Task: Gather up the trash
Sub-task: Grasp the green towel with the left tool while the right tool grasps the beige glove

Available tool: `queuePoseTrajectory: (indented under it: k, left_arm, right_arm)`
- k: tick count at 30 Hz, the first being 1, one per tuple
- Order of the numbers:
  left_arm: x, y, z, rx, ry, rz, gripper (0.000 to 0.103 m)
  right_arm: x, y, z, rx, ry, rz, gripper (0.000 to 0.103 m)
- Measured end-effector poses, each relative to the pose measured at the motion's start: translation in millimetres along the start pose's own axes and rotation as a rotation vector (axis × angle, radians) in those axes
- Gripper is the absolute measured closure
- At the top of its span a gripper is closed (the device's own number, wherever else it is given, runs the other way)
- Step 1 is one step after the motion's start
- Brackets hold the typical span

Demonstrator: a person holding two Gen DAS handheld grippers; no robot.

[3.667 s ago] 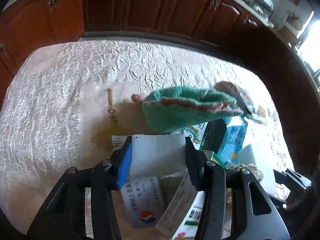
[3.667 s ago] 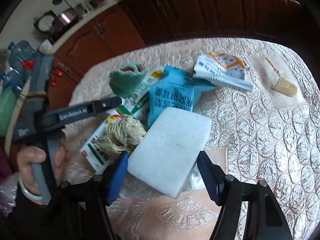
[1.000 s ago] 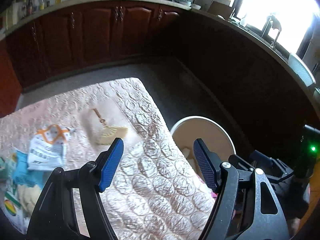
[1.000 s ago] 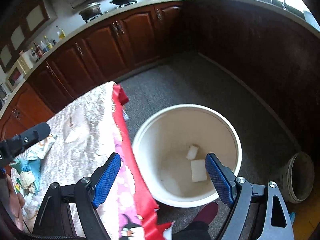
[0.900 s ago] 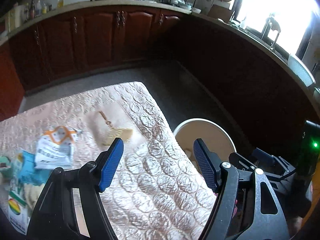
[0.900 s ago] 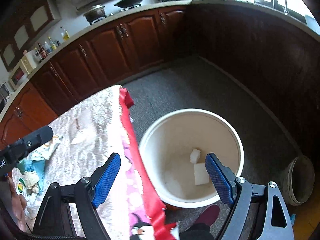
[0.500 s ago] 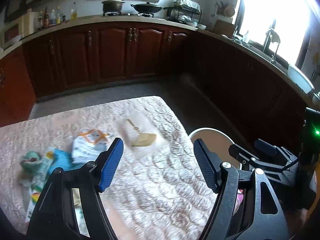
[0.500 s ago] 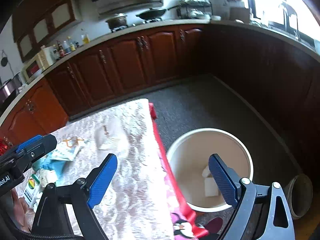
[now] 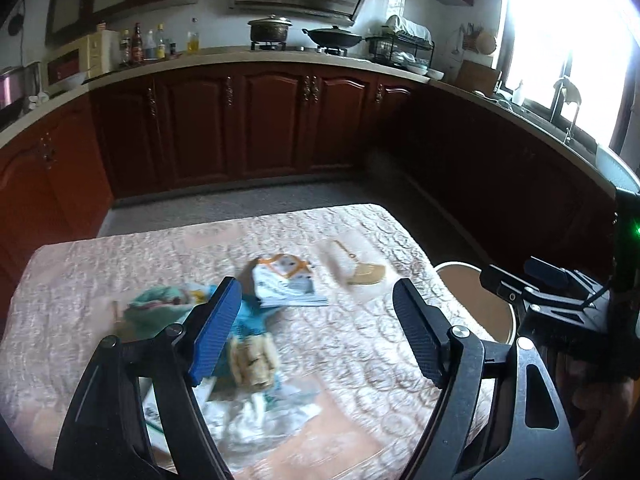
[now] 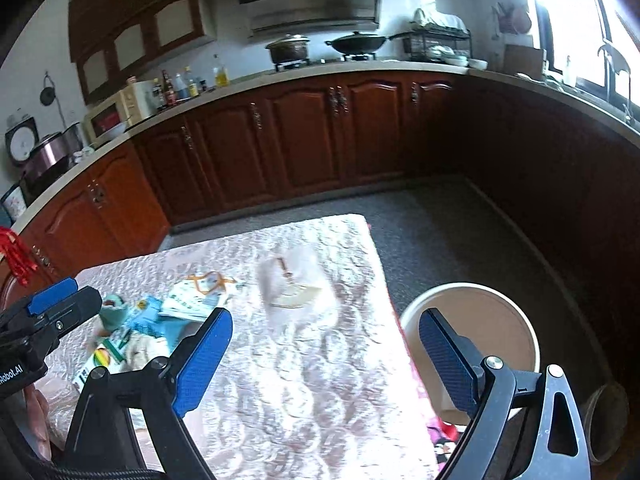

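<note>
Above the quilted cloth (image 9: 352,344) — crinkled wrappers (image 9: 286,286), round bucket (image 10: 500,320) beside — both tongs (image 9: 316,332) (image 10: 324,354) gape empty.

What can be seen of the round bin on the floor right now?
The bin is a round, cream-coloured tub, plastic by the look of it, with a pale rim and a tan inner wall. It stands upright and open-topped on the grey floor, close beside the table's right edge. In the right wrist view the open right claw covers its lower part, so its contents cannot be seen. Nothing grips it.
</note>
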State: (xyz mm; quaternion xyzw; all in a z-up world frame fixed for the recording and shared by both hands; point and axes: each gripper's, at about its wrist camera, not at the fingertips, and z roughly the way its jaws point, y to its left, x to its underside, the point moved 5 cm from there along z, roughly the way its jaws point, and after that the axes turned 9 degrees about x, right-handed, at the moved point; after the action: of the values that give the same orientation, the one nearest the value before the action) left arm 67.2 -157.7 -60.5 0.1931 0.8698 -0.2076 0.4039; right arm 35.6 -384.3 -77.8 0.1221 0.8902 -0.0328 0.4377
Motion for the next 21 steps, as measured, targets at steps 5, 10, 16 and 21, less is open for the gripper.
queuePoseTrajectory:
  k: [5, 10, 16, 21]
  left_arm:
    - [8.7, 29.7, -22.1, -0.014, -0.006, -0.024, 0.025]
    - [20.9, 69.2, -40.5, -0.042, 0.009, -0.058, 0.025]
    - [32.8, 112.9, -52.5, -0.046, 0.034, -0.142, 0.025]
    - [46.4, 141.9, -50.4, -0.054, 0.064, -0.195, 0.025]
  right_arm:
    - [0.0, 30.0, -2.6, -0.035, 0.0, -0.045, 0.009]
    - [8.3, 56.5, -4.0, -0.083, 0.011, -0.094, 0.009]
    - [19.6, 87.8, 4.6, -0.162, 0.059, -0.143, 0.009]
    - [35.9, 118.5, 18.8, -0.259, 0.116, -0.185, 0.009]
